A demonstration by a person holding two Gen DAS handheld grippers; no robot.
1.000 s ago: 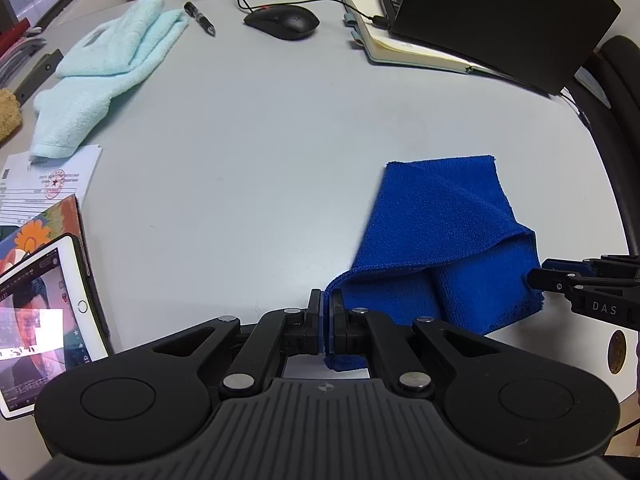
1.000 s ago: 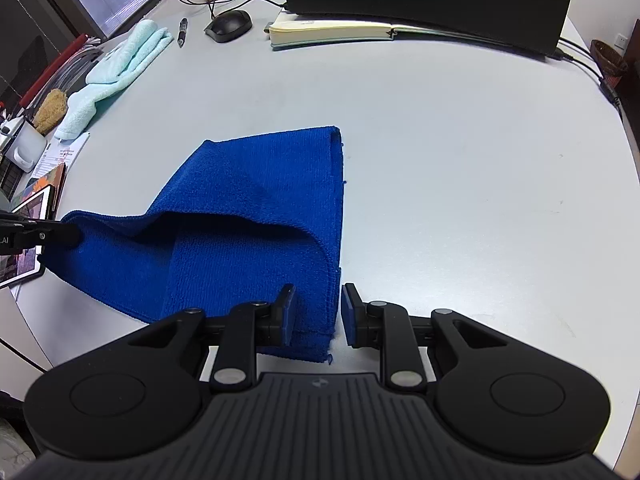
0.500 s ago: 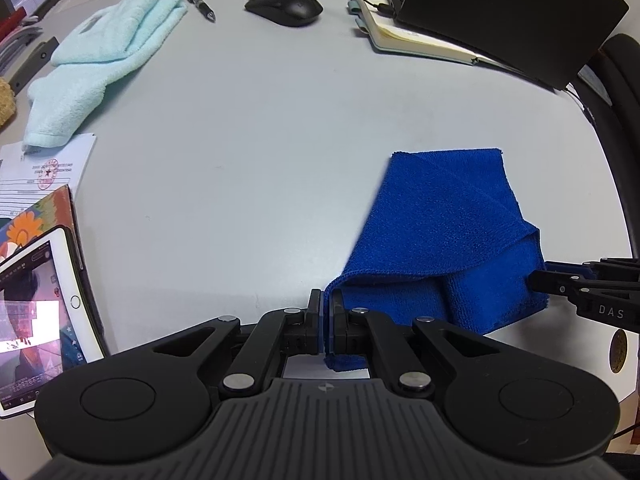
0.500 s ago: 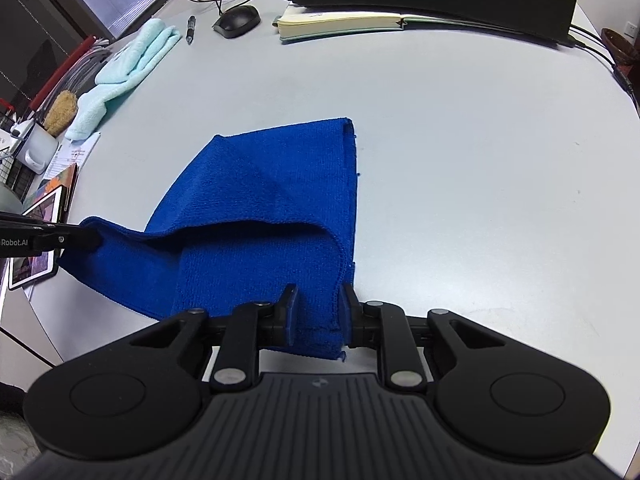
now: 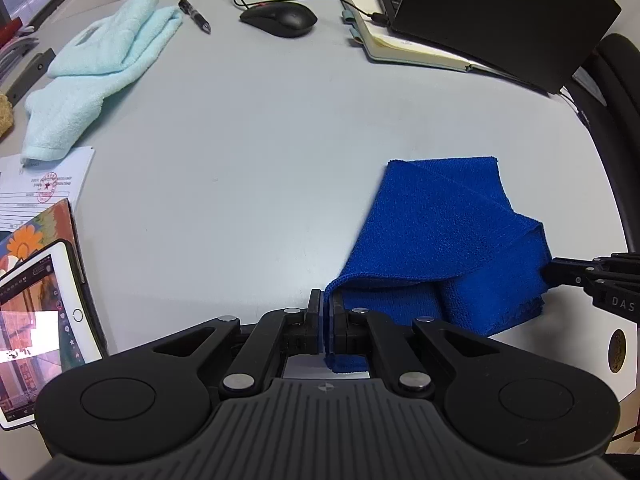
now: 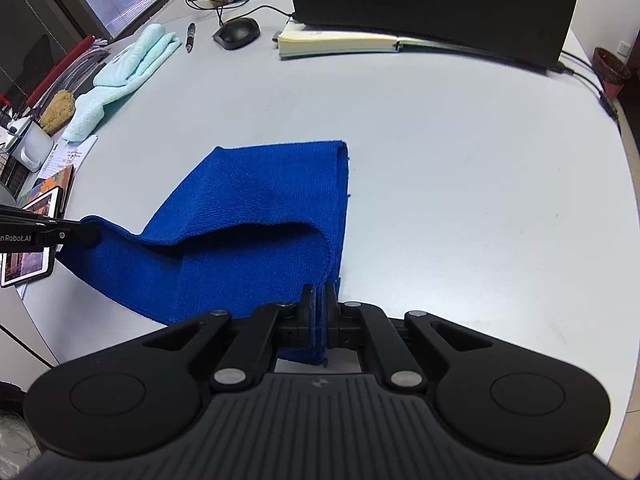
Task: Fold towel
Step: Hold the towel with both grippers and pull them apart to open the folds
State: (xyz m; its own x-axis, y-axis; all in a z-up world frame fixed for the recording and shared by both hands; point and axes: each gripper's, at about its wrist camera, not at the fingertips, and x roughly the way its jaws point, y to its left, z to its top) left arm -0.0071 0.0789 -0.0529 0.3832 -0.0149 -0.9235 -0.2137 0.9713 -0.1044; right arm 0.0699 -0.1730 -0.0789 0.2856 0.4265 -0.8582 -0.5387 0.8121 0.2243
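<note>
A blue towel lies partly folded on the pale grey table, its near edge lifted off the surface. My left gripper is shut on the towel's near left corner. My right gripper is shut on the near right corner, cloth pinched between its pads. From the left wrist view the right gripper shows at the far right edge, against the towel. The right wrist view has the left gripper coming in from the left edge. The far edge of the towel rests flat on the table.
A light aqua towel lies at the far left, with a pen, a mouse, a notebook and a black laptop at the back. A tablet and papers sit at the near left.
My right gripper's jaws have closed onto the towel's near right corner. The left gripper has kept its grip and place.
</note>
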